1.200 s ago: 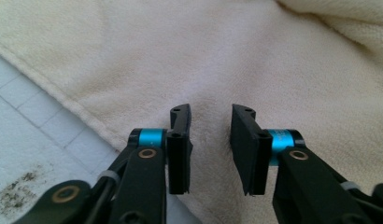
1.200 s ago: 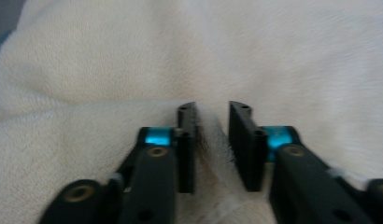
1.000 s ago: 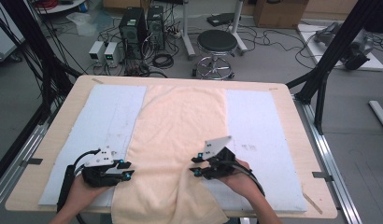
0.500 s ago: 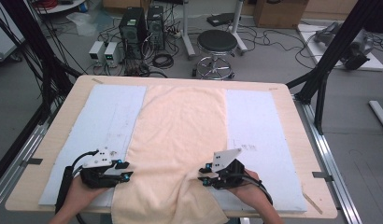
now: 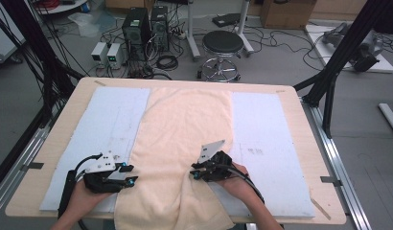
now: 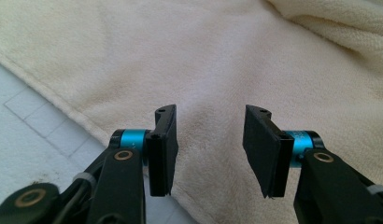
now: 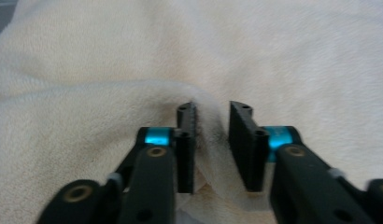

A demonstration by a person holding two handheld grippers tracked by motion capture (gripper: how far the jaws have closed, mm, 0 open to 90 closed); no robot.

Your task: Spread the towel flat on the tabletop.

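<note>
We count two grippers at the near table edge. Left gripper (image 5: 129, 175) sits at the towel's (image 5: 185, 129) left hem, jaws spread and just been opening, nothing pinched. Right gripper (image 5: 194, 171) has jaws narrowed around a raised fold (image 7: 210, 135) of towel; a firm pinch we cannot tell. One cream towel lies lengthwise down the middle of one blue mat (image 5: 266, 129), on one table (image 5: 300, 103). Beyond: one stool (image 5: 223, 45).

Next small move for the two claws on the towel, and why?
Probably close the right claw a little more: a raised fold of the cream towel sits between its jaws, which have just been closing. The left claw, open over the flat edge, has just been opening and grips nothing.
</note>
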